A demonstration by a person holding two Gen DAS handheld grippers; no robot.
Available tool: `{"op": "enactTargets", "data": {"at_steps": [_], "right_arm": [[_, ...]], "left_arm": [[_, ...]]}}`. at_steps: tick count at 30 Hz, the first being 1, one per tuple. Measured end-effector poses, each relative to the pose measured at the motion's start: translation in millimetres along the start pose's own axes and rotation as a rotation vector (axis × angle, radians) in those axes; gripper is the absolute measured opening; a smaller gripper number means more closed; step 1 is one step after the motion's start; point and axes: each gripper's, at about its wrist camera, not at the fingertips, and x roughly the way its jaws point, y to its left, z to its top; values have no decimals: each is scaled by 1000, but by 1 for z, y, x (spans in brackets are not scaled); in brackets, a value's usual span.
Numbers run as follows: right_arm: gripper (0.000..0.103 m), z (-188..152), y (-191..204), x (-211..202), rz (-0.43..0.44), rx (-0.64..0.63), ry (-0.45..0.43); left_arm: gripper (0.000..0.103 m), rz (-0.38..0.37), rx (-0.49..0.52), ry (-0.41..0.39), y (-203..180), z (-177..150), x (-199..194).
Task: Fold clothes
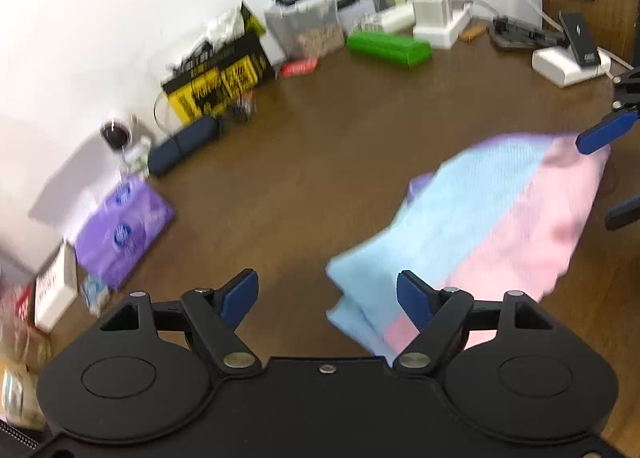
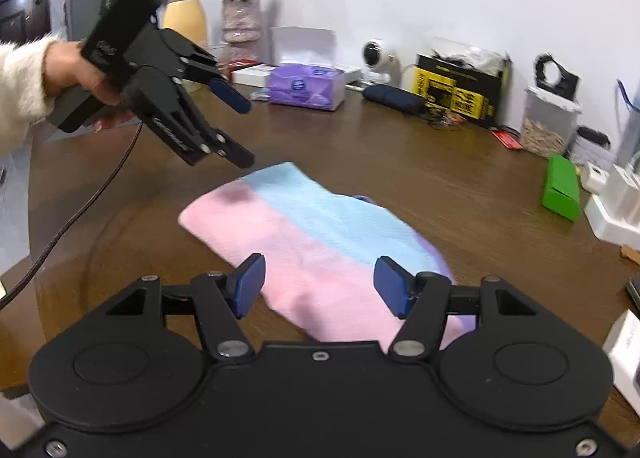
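Both tongs stood open and empty: the right gripper (image 2: 320, 284) low over the near end of one folded cloth (image 2: 320, 234), the left gripper (image 2: 240, 130) hanging above its far corner. That cloth lay flat on the brown table (image 2: 420, 178), banded pink, pale blue and lilac. Beyond it sat one purple tissue pack (image 2: 306, 86) and one green box (image 2: 562, 190).

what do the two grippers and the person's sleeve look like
Both are matte black handheld tools. The right gripper has linkage arms with silver pivot pins, two round embossed discs and ribbed blue finger pads. The left gripper has the same blue pads, a boxy black handle and a dark braided cable. The sleeve is fluffy and cream-white.
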Motion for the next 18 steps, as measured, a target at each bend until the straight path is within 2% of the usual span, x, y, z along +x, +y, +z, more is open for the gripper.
{"op": "enactTargets", "data": {"at_steps": [4,5,10,14,18], "right_arm": [[67,6,22,16,17,-44,2],[67,7,27,18,18,-52,-1],[67,26,76,41,-14,-168,-35],[66,37,102,68,-23,-204,-4],[63,46,103,96,-59,-152,62]], "left_arm": [[75,12,-83,-3,17,-7,3],[75,2,-159,-8,28,-6,3],[75,-14,-328,-20,53,1,10],[75,-17,-334,-19,53,3,15],[75,-46,-303,8,50,5,25]]}}
